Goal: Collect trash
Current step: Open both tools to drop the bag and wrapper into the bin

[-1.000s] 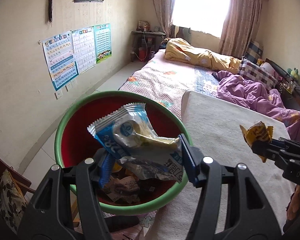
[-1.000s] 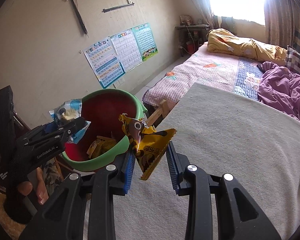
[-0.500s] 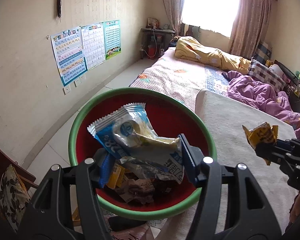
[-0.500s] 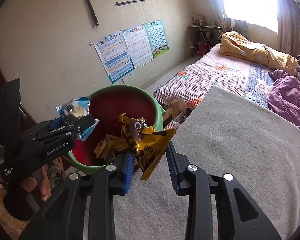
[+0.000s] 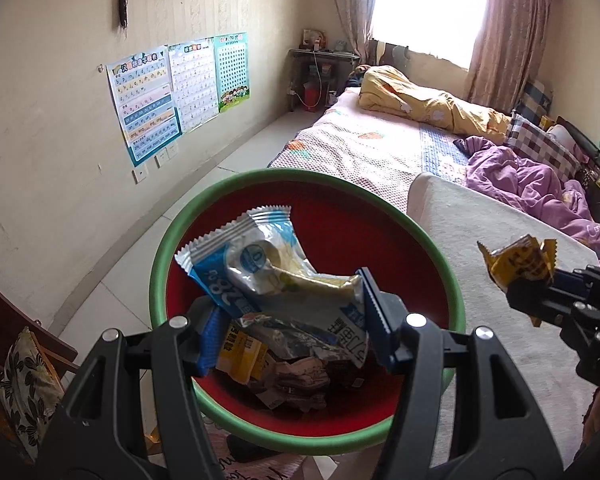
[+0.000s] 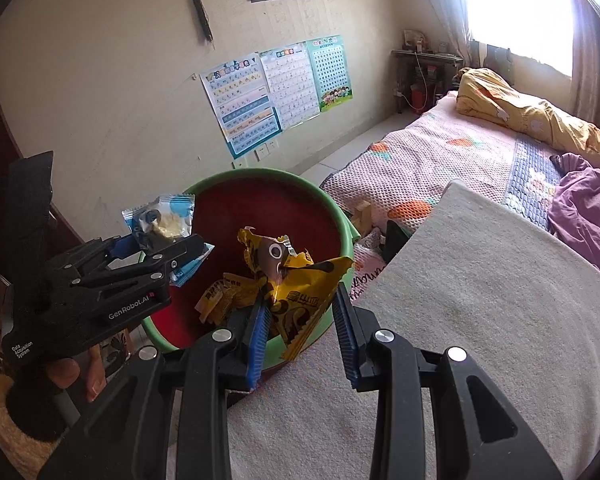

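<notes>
The bed fills the far side of the room, and nearer lies a grey padded surface (it may be a mattress end; I cannot tell). Beside its edge stands the red bin with a green rim, already holding several wrappers. The left gripper hangs above the bin, its fingers pinching a blue and white snack wrapper. The right gripper is near the bin rim, its fingers pinching a yellow wrapper. I judge the risk is at the release: the yellow wrapper is light and sits near the rim, so it could fall outside. The two grippers are close together and could also bump.
</notes>
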